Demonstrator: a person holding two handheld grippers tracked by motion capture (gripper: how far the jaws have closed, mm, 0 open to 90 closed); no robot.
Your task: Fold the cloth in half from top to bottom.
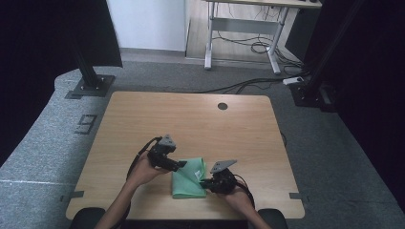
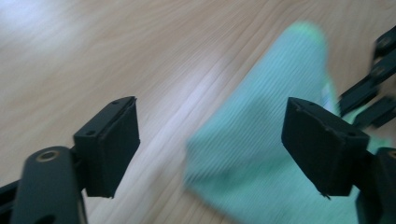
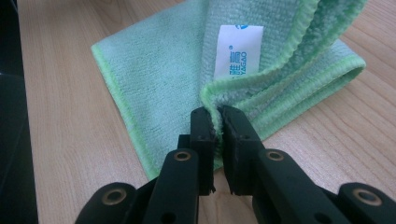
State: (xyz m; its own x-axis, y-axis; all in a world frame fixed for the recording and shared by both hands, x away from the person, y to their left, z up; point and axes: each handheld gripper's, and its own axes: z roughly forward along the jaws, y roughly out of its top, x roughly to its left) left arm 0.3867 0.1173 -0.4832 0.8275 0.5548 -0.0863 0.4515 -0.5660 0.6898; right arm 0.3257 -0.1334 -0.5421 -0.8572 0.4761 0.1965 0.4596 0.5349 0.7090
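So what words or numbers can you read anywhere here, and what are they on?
"YAGAO": blue print on the white label of the green microfibre cloth.
Blue characters beside it: too small to read.
"9": dark marking on the grey floor left of the wooden table.

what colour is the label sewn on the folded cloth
White with blue print, on the mint-green microfibre cloth; the label shows best in the right gripper view.
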